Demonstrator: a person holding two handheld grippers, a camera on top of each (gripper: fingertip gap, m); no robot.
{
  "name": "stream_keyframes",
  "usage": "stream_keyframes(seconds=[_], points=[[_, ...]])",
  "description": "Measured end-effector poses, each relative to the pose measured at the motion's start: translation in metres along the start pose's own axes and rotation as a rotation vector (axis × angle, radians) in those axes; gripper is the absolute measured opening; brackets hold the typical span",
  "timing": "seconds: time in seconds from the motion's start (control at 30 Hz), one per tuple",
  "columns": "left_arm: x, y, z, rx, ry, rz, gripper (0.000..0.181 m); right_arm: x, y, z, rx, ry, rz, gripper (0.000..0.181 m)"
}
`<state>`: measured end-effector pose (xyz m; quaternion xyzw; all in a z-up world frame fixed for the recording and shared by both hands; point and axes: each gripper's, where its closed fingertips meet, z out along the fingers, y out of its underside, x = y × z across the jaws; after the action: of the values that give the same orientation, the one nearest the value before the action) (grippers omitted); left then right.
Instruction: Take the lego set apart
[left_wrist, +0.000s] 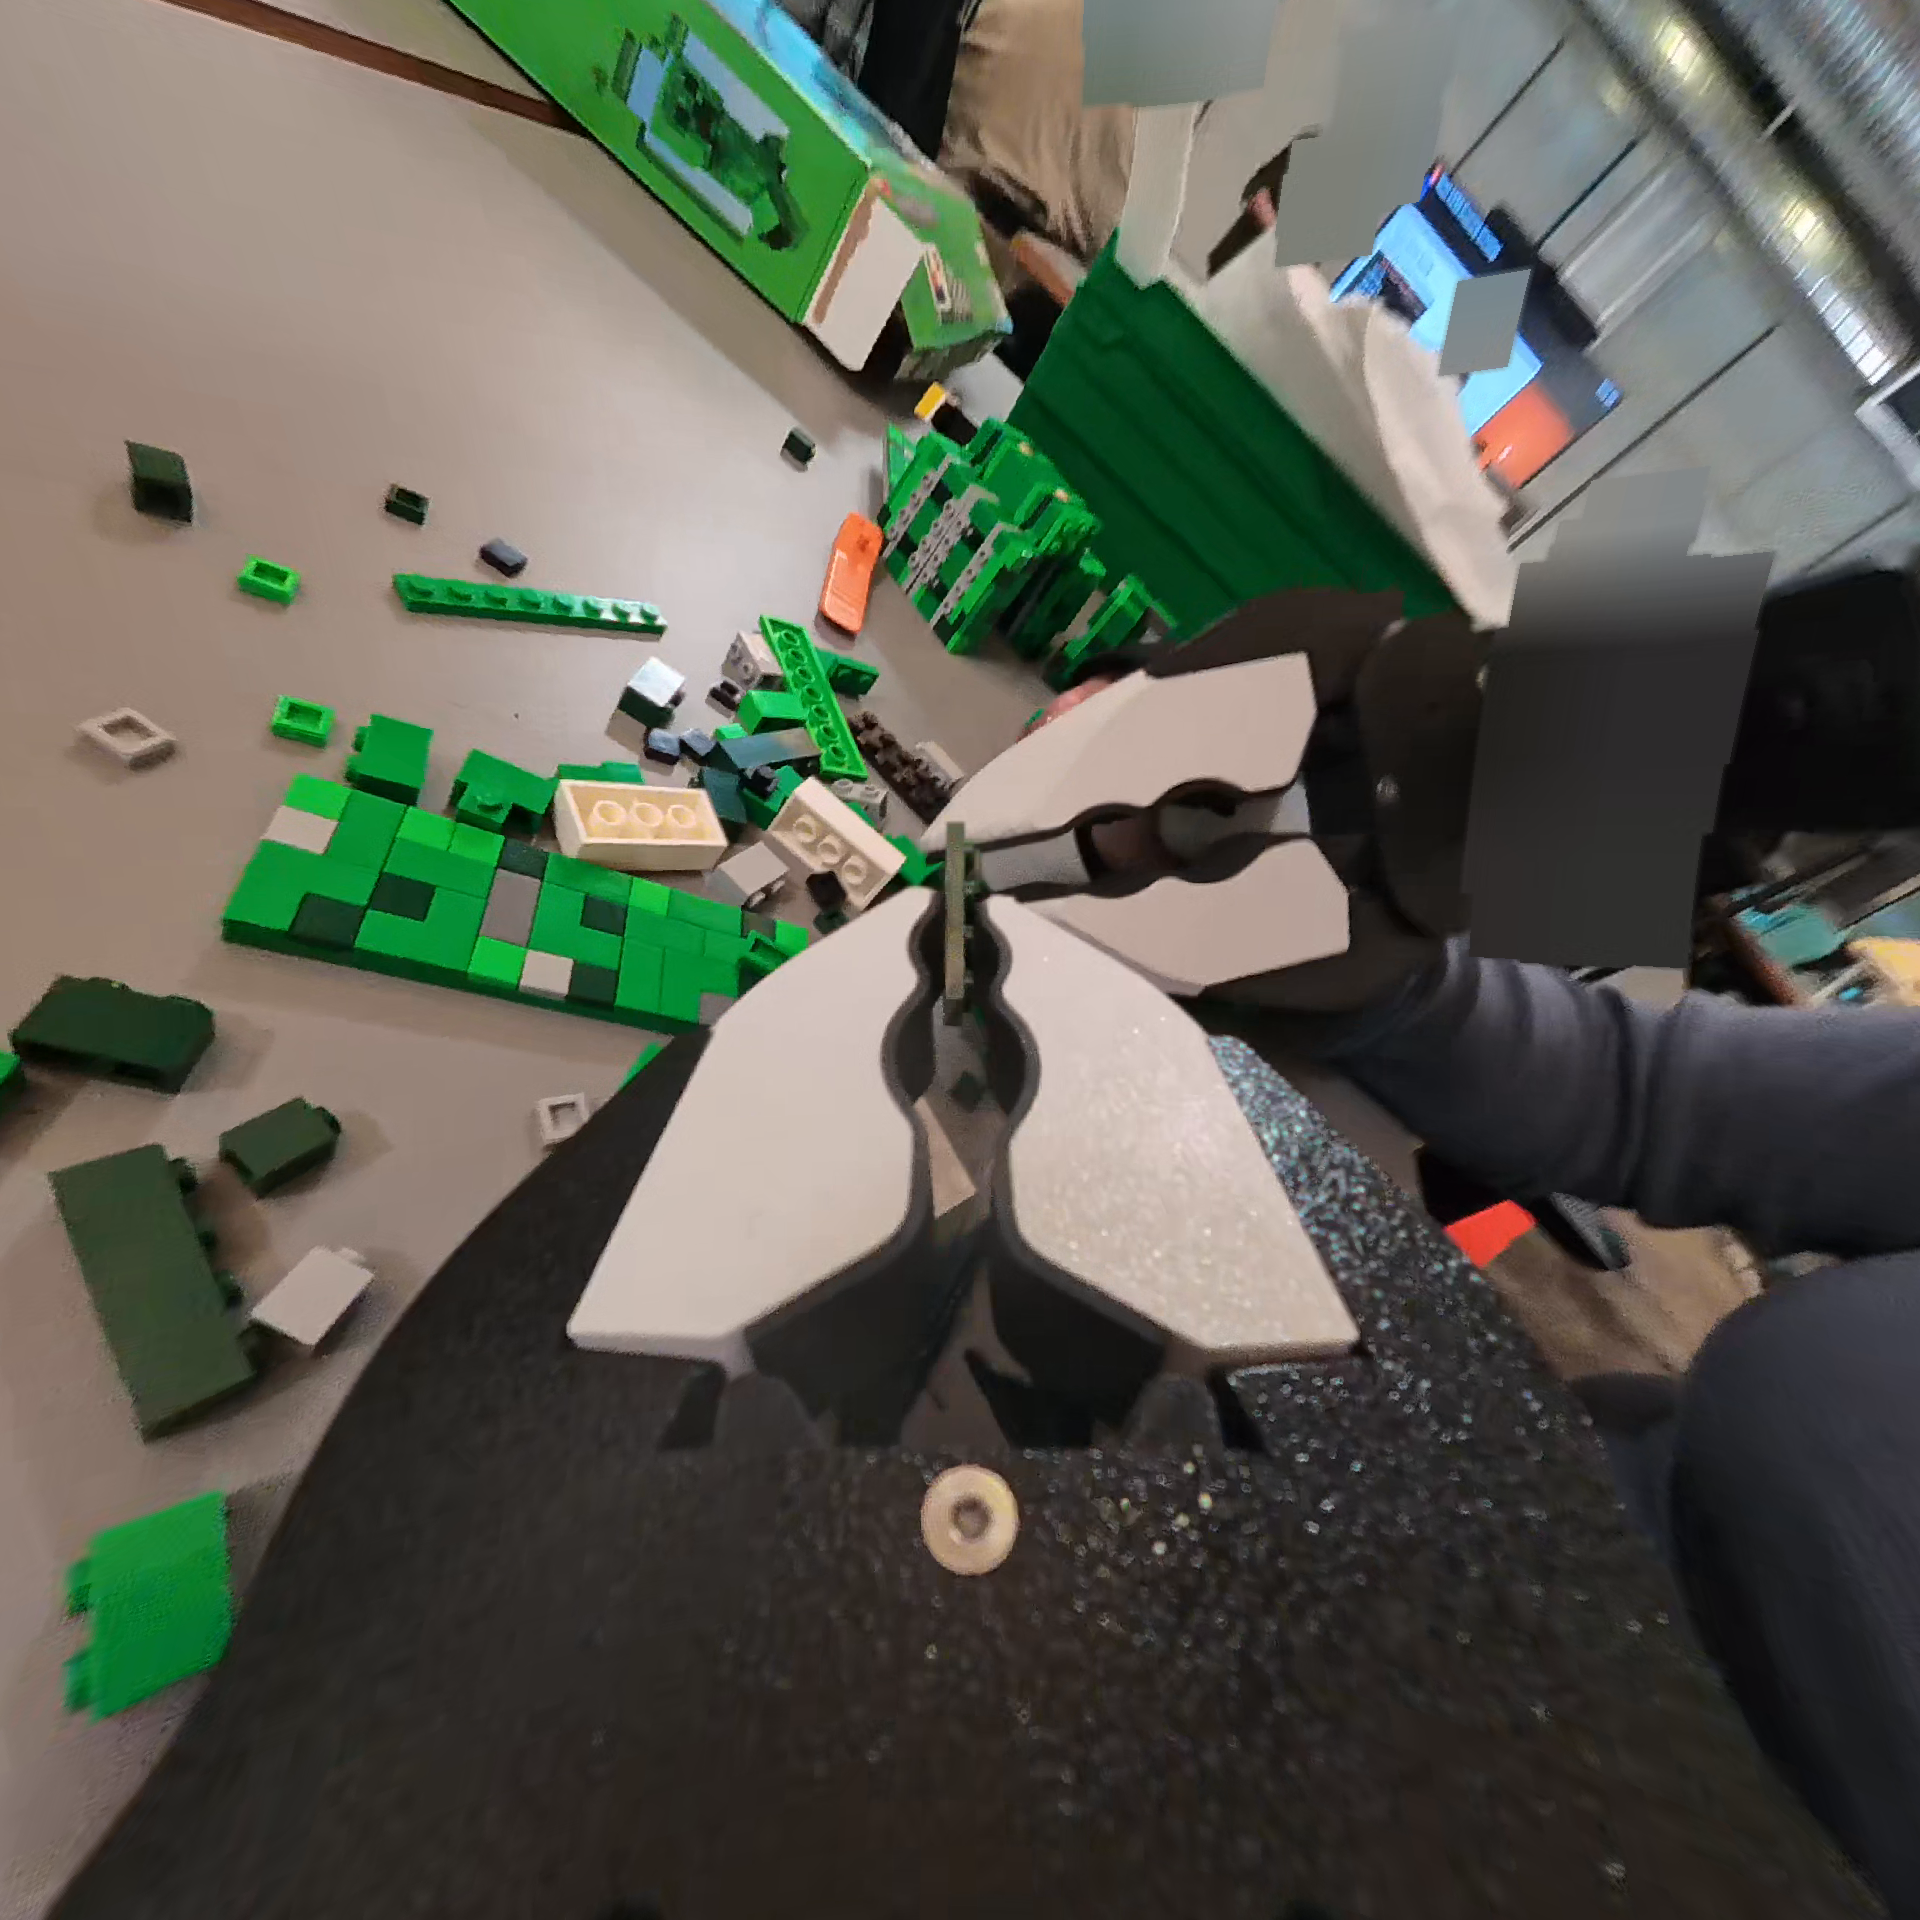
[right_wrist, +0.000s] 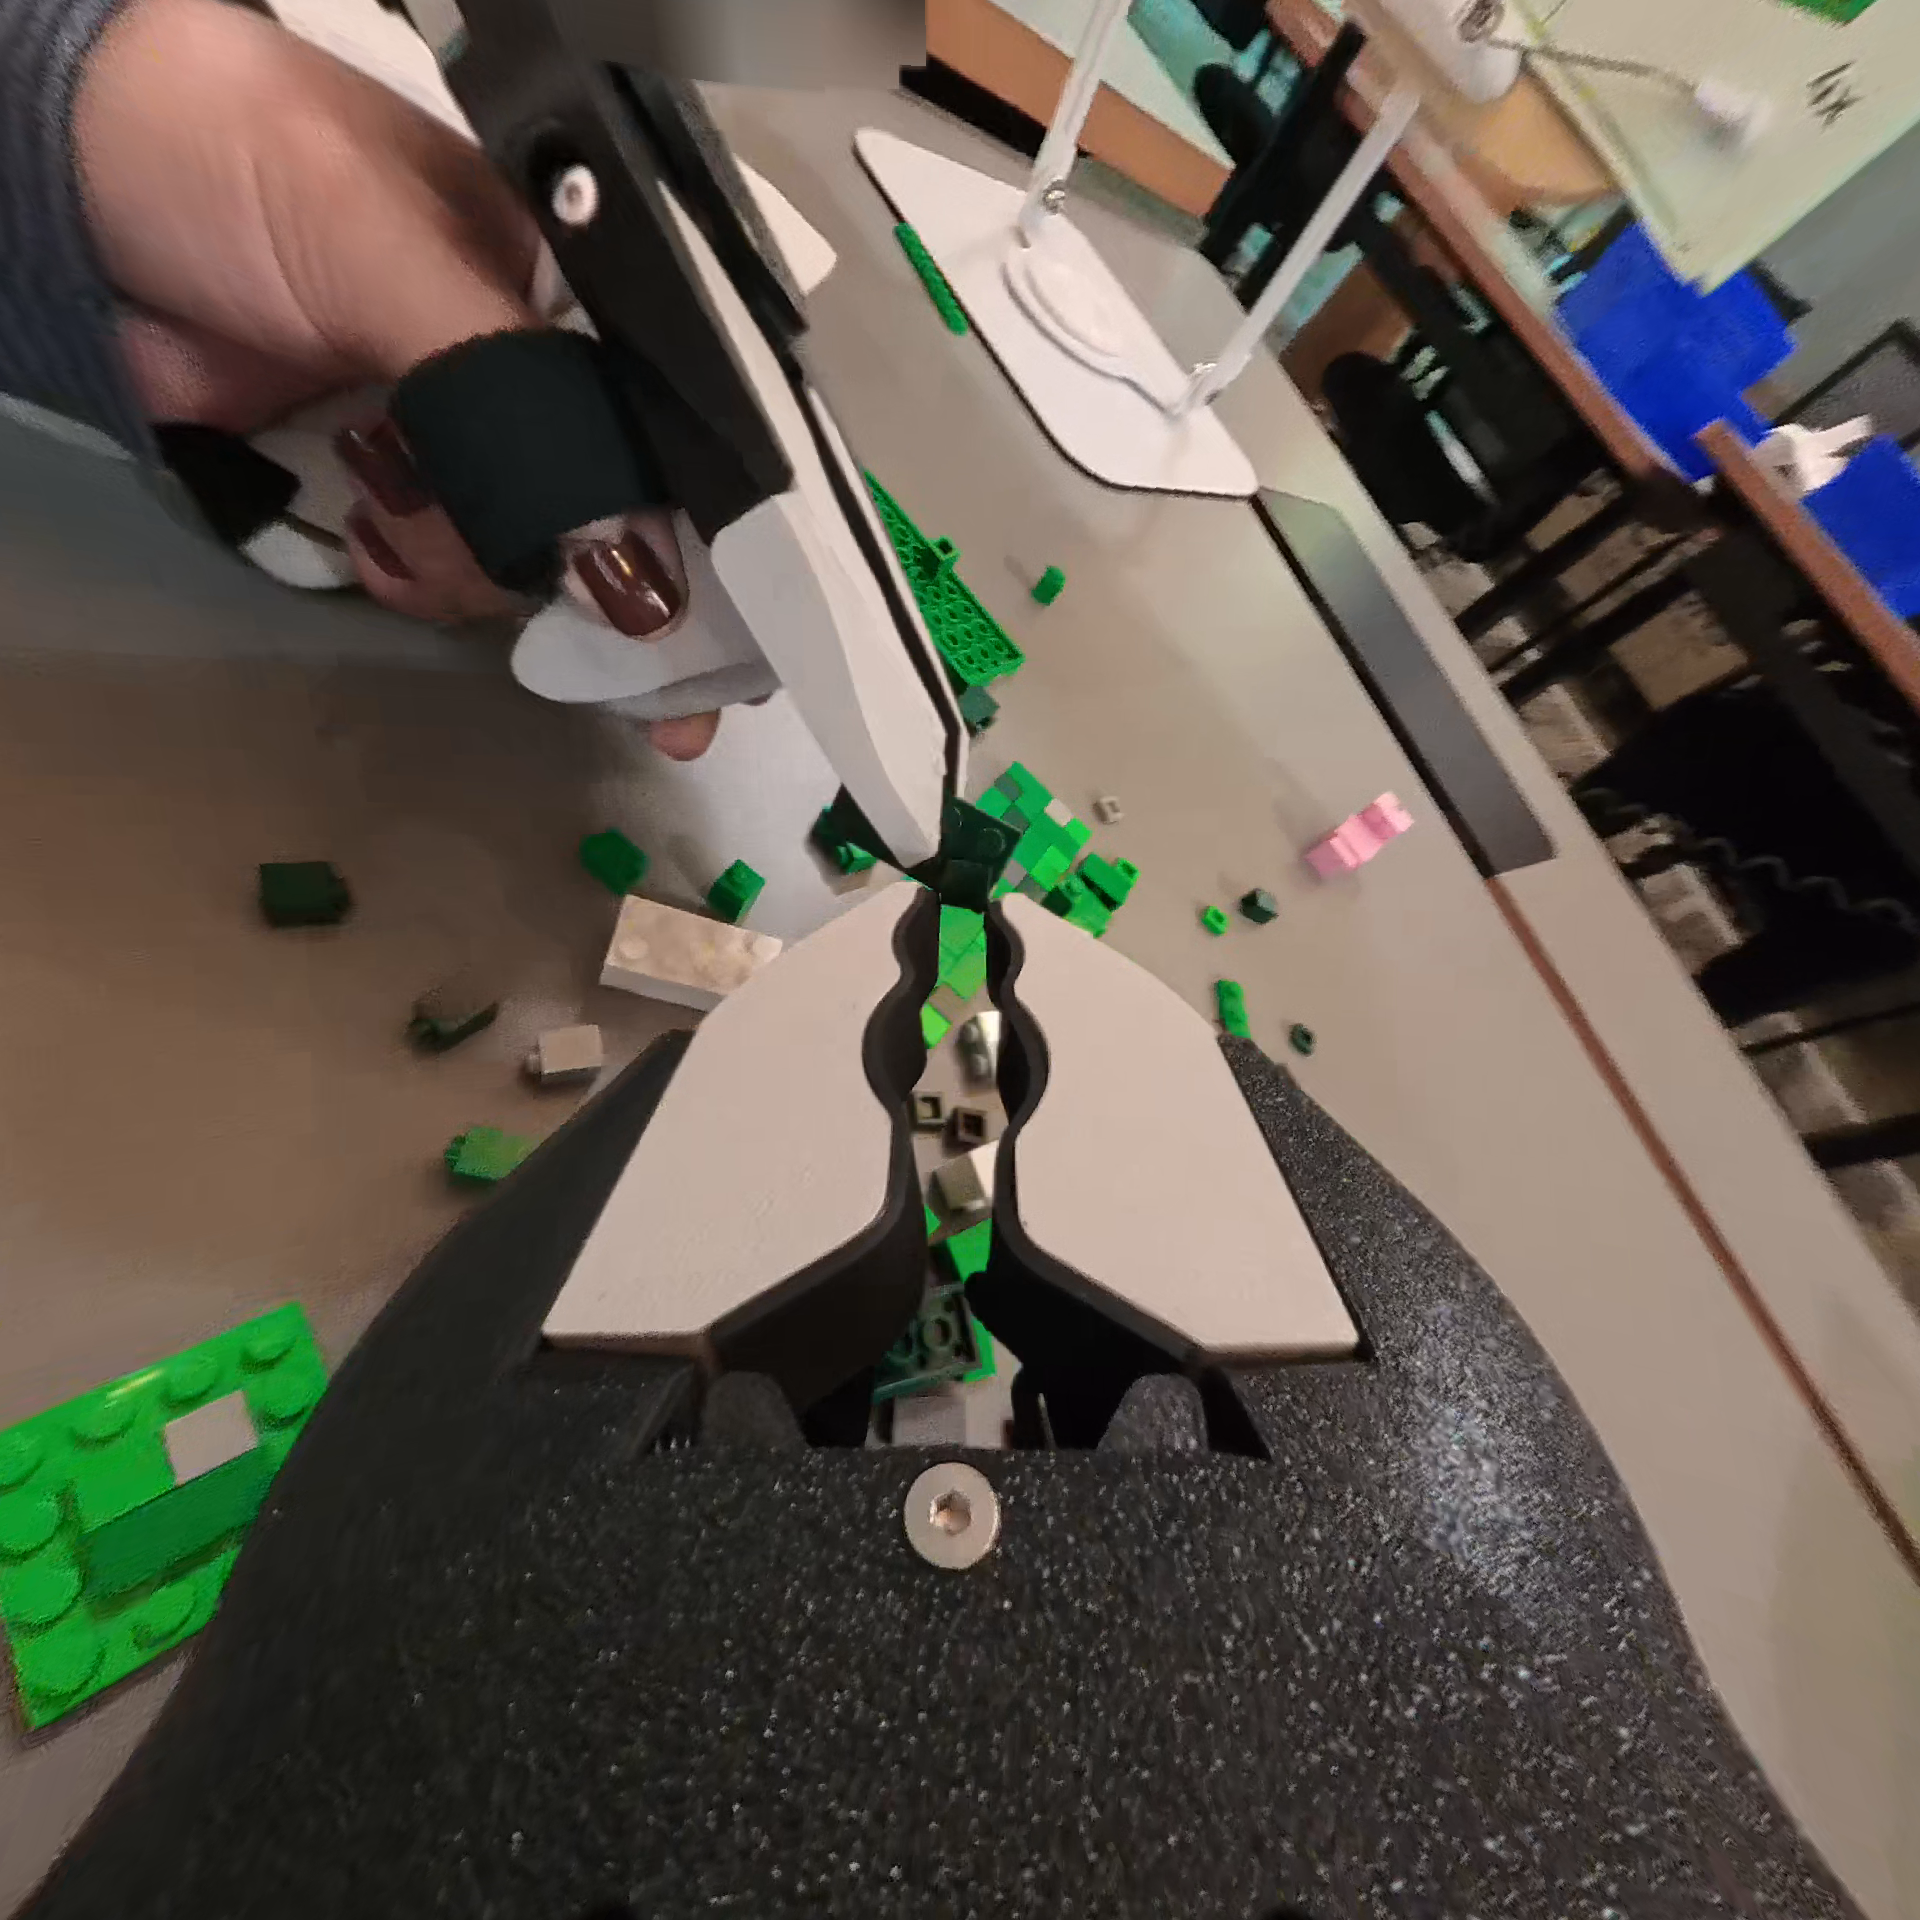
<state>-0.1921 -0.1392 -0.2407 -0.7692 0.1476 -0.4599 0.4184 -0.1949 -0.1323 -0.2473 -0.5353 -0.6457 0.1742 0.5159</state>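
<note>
Here both grippers meet above the grey counter (left_wrist: 260, 312), each clamped on the same small dark green lego piece (left_wrist: 958, 914). In the left wrist view the left gripper (left_wrist: 958, 935) has its fingers pressed against the flat sides of this thin plate, which stands edge-on between them, while the right gripper (left_wrist: 961, 847) comes in from the right and pinches the plate's upper end with its tips closed on it. The right wrist view shows the same meeting from the other side: the right gripper (right_wrist: 961, 904) is drawn in on the dark green piece (right_wrist: 977, 847) at its fingertips, and the left gripper (right_wrist: 940, 821) reaches down from the upper left, held by a hand (right_wrist: 312, 312), its tips on the same piece. Below, the counter is strewn with loose bricks. A flat panel of mixed green, dark green and grey tiles (left_wrist: 468, 914) lies left of the grippers, with two white bricks (left_wrist: 639, 826) just beyond it. A long green plate (left_wrist: 530, 605) lies farther back, an orange piece (left_wrist: 850, 574) sits beside a ribbed green assembly (left_wrist: 997, 551), and a green box (left_wrist: 727, 156) stands at the far edge. A pink piece (right_wrist: 1356, 836) rests well apart on the right.
</note>
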Motion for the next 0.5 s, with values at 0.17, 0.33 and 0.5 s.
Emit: stream_keyframes(seconds=[0.17, 0.33, 0.5], points=[[0.003, -0.007, -0.003, 0.061, 0.050, -0.103, 0.004, 0.010, -0.008, -0.003, -0.063, 0.221, -0.193, 0.013], [0.000, -0.007, -0.006, 0.045, 0.056, -0.088, 0.004, 0.006, -0.010, 0.000, -0.035, 0.196, -0.228, 0.009], [0.011, -0.007, -0.004, 0.041, 0.135, -0.067, 0.004, 0.003, -0.017, -0.010, 0.111, -0.019, 0.089, 0.008]])
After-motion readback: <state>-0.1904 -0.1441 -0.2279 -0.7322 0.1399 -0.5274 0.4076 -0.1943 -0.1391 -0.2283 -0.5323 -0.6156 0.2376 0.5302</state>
